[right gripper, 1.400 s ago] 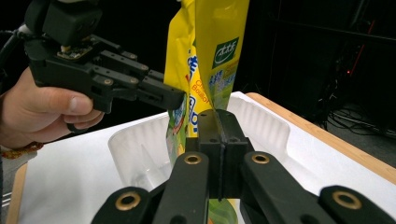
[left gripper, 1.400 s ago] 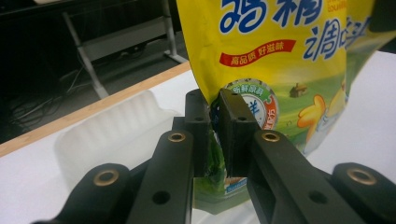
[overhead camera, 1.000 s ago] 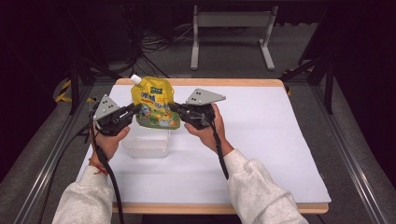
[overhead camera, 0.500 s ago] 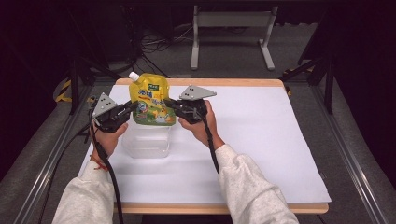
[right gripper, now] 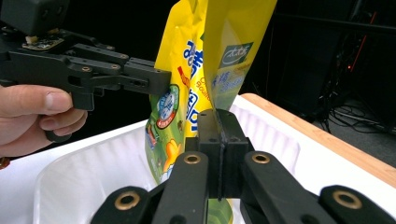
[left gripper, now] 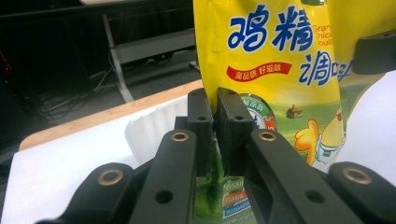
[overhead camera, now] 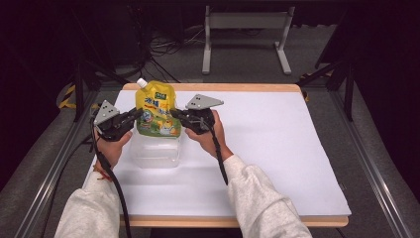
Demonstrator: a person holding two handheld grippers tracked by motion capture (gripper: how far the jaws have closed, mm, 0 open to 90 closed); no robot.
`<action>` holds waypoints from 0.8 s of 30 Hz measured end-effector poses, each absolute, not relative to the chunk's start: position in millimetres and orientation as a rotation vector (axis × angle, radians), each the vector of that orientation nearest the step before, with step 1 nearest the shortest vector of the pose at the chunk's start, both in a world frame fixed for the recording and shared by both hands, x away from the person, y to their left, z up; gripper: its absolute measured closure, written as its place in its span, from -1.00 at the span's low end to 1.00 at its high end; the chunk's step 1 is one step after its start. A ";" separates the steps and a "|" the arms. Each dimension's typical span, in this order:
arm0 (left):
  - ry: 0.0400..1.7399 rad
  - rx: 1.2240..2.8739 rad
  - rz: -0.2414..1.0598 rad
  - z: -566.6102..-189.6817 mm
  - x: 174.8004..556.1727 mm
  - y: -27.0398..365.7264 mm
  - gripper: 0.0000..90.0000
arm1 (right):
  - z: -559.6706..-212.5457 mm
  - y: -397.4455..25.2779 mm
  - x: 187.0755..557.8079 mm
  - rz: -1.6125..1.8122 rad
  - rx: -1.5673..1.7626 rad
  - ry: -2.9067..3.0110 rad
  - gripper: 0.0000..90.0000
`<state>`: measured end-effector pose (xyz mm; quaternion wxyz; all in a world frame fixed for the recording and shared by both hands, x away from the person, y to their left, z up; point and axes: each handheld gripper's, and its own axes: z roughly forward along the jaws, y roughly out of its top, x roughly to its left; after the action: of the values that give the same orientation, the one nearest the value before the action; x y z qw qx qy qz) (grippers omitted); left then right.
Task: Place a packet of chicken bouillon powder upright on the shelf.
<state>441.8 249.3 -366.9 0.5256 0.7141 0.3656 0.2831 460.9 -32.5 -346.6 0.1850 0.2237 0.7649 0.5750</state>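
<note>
Nearest to you, your sleeves come in from the bottom of the high view, and your two hands sit side by side over the left half of the white sheet (overhead camera: 277,148) that covers the table (overhead camera: 237,87).

Your left gripper (overhead camera: 132,116) has its jaws pinched nearly together on the left edge of the yellow pouch (overhead camera: 157,110). In the left gripper view the two black pads (left gripper: 233,121) squeeze the thin edge of the pouch (left gripper: 275,60) between them, just below the printed blue characters.

Your right gripper (overhead camera: 177,115) clamps the opposite edge. In the right gripper view its jaws are fully together on the pouch's side seam, with the pouch (right gripper: 219,56) rising upright above them, and your left hand (right gripper: 39,114) with its gripper shows across from it, biting the far edge.

The pouch hangs upright between the two grippers, its white cap (overhead camera: 141,82) at the top left corner, tilted away from you. Its bottom end is just above or inside the clear plastic tub (overhead camera: 154,154), which stands on the sheet directly under the pouch and between your hands. I cannot tell whether the pouch touches the tub's floor.

Farther off, beyond the table's wooden edge, a grey metal stand (overhead camera: 245,34) stands on the dark floor.
</note>
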 end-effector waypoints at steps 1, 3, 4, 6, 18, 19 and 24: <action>0.874 1.712 0.676 -367.4 441.5 249.7 0.88 | -347.7 -31.9 460.3 1.619 0.630 2.160 0.99; 0.875 1.725 0.675 -369.0 441.4 249.4 0.87 | -350.8 -31.6 460.1 1.614 0.634 2.169 0.98; 0.874 1.733 0.675 -369.8 441.4 249.1 0.87 | -352.1 -31.5 460.2 1.609 0.638 2.173 0.98; 0.873 1.740 0.673 -370.3 441.6 248.9 0.87 | -354.5 -31.6 460.5 1.596 0.647 2.181 0.98; 0.879 1.818 0.693 -382.7 438.1 250.4 0.84 | -366.8 -26.1 457.3 1.541 0.638 2.240 0.95; 0.881 1.821 0.694 -383.3 437.8 250.6 0.84 | -367.0 -25.6 456.9 1.533 0.634 2.243 0.94; 0.884 1.843 0.690 -387.0 436.6 251.6 0.84 | -370.9 -22.9 456.5 1.518 0.640 2.260 0.93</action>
<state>436.6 251.6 -387.0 0.4723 0.7530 0.3612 0.2820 456.5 -22.9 -370.9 0.1715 0.2253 0.7961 0.5349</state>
